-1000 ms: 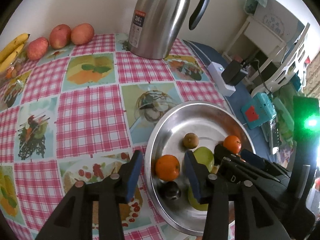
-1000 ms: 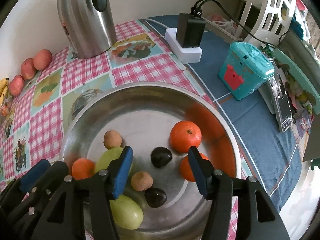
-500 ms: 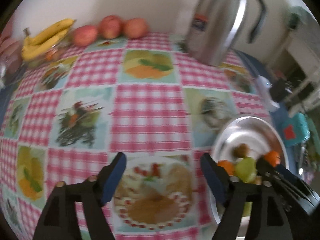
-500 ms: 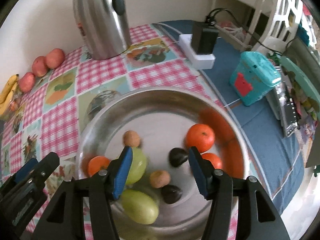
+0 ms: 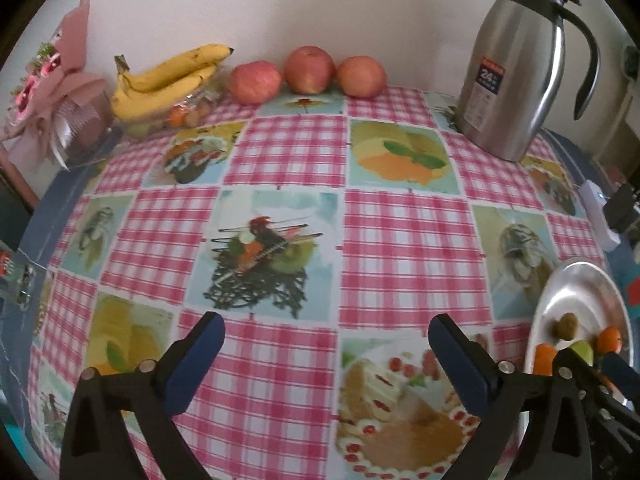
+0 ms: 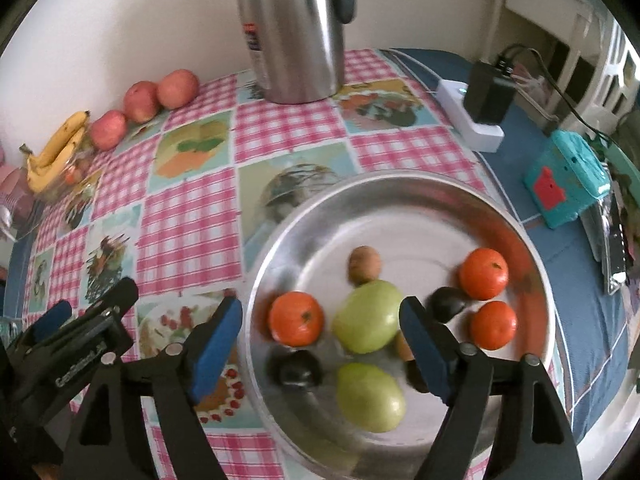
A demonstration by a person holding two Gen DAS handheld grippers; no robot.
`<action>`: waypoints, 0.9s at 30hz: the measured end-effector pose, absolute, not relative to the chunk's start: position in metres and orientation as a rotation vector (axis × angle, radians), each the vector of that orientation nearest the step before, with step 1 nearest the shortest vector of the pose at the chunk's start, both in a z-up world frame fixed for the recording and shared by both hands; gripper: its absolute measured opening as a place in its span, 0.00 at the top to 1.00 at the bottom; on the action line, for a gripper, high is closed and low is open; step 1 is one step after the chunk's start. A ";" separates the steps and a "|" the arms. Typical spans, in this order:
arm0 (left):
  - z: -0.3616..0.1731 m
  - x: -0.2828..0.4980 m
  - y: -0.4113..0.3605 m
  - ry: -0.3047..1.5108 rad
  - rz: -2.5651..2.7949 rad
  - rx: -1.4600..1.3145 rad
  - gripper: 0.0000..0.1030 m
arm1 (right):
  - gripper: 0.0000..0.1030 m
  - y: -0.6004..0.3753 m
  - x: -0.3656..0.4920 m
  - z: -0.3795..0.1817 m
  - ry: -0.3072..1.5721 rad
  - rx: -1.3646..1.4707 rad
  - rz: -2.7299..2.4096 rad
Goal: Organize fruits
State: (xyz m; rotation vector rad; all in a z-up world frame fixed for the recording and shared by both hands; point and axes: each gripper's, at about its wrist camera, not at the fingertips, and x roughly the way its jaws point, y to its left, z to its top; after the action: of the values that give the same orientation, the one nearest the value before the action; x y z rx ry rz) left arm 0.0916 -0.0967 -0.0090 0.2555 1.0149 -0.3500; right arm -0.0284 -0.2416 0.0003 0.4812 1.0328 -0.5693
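Observation:
A steel tray (image 6: 400, 178) holds three mandarins (image 6: 483, 274), two green fruits (image 6: 370, 396), dark plums (image 6: 296, 368) and small brown fruits (image 6: 364, 264). My right gripper (image 6: 320, 316) hovers over the tray's left part with its jaws opening. A mandarin (image 6: 296, 318) and a green fruit (image 6: 368, 318) lie below the gap, and the pads press on nothing. My left gripper (image 5: 326, 336) is over the bare checked cloth left of the tray (image 5: 576, 280), jaws opening wide and empty. Bananas (image 5: 168, 80) and three apples (image 5: 308, 70) sit along the far wall.
A steel jug (image 5: 516, 68) stands at the back right. A glass dish (image 5: 176, 116) with small fruits lies under the bananas, beside a pink bouquet (image 5: 56, 92). A white power strip with a black adapter (image 6: 486, 96) and a teal box (image 6: 568, 180) lie right of the tray.
The left gripper swung left off the tray to the open cloth and spread wide. The right gripper shifted left over the tray and its jaws widened.

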 end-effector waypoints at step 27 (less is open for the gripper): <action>0.023 0.049 -0.019 1.044 -0.207 0.294 0.00 | 0.08 -0.182 -0.055 0.001 1.007 0.403 -0.465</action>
State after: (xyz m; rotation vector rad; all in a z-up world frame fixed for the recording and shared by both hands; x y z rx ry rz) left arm 0.0486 -0.0191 0.0231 0.2941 1.0440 -0.2067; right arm -0.0550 -0.1819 0.0005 0.4031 1.0068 -0.4653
